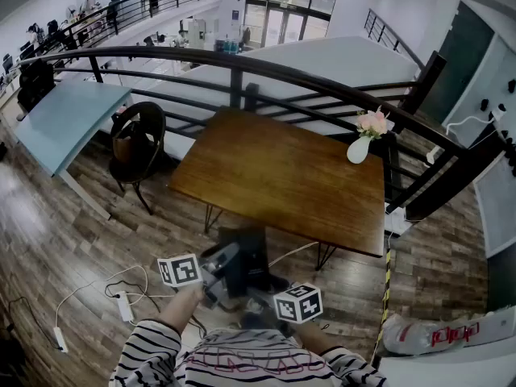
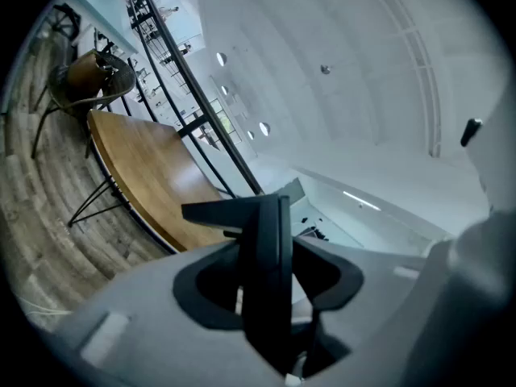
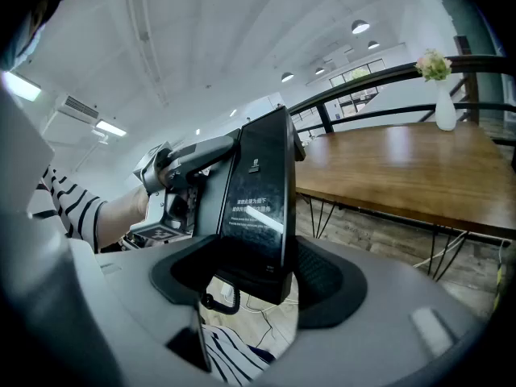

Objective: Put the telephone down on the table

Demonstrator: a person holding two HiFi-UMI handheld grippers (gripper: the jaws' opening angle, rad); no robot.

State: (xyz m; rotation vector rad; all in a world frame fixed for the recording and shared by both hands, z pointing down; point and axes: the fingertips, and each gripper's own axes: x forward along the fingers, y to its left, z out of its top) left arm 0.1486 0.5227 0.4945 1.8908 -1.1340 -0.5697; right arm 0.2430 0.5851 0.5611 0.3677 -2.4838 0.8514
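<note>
The telephone (image 1: pixel 246 256) is a flat black set with a dark screen. I hold it low in front of my body, above the floor and short of the wooden table (image 1: pixel 282 176). My left gripper (image 1: pixel 222 268) is shut on its left side; in the left gripper view the telephone (image 2: pixel 270 280) stands edge-on between the jaws. My right gripper (image 1: pixel 256 297) is shut on the thicker lower part. In the right gripper view the telephone (image 3: pixel 258 192) fills the jaws, with a cord loop under it. The left gripper (image 3: pixel 189 160) clamps its far edge there.
A white vase with pink flowers (image 1: pixel 359 147) stands on the table's far right corner. A black railing (image 1: pixel 234 63) runs behind the table. A dark chair (image 1: pixel 135 143) and a pale blue table (image 1: pixel 64 123) stand at the left. A power strip with cables (image 1: pixel 123 305) lies on the floor.
</note>
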